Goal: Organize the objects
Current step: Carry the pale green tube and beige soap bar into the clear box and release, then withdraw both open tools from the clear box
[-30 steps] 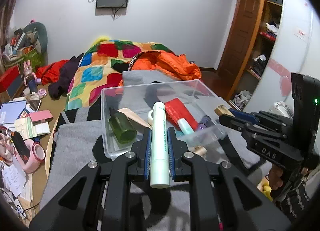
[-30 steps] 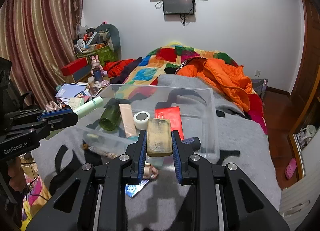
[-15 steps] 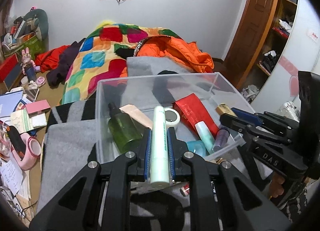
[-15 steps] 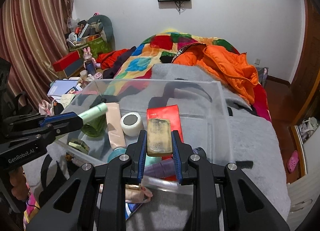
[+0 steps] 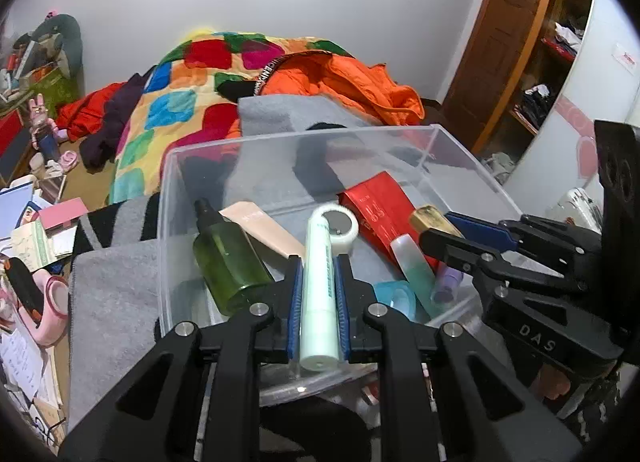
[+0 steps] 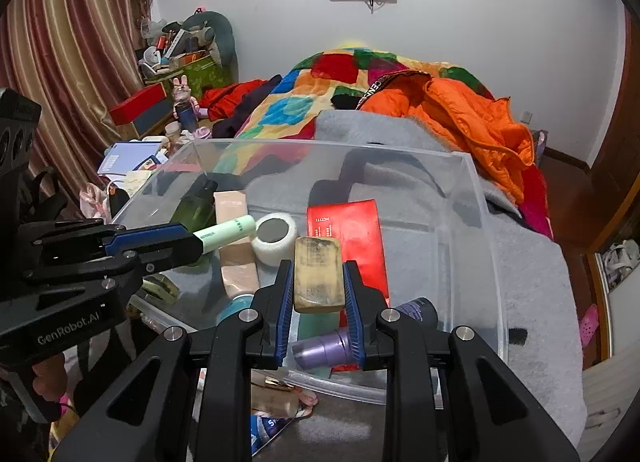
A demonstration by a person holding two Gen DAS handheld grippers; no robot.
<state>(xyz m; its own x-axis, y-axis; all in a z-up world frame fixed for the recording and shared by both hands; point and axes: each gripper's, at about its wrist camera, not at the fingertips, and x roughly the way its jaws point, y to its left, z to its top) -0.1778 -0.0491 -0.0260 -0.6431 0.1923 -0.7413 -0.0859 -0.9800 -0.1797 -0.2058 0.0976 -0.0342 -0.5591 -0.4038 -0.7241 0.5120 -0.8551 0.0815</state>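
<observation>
A clear plastic bin (image 5: 172, 182) (image 6: 484, 198) sits on a grey blanket. My left gripper (image 5: 318, 274) is shut on a pale green tube (image 5: 318, 294), held over the bin's near edge; the tube also shows in the right wrist view (image 6: 226, 232). My right gripper (image 6: 318, 278) is shut on a tan worn bar (image 6: 318, 274), held over the bin; the bar's end shows in the left wrist view (image 5: 434, 220). Inside the bin lie a green bottle (image 5: 230, 262), a beige tube (image 5: 264, 228), a white tape roll (image 6: 276, 238), a red packet (image 6: 348, 234) and a purple bottle (image 6: 332, 348).
A patchwork quilt (image 5: 180, 102) and an orange jacket (image 6: 472, 118) lie on the bed behind the bin. Loose small items (image 6: 280, 402) lie on the blanket under my right gripper. Cluttered papers and boxes (image 5: 36, 230) cover the floor at left. A wooden door and shelves (image 5: 520, 42) stand at right.
Both grippers have moved forward and down, from in front of the bin to over its near edge, each still holding its item.
</observation>
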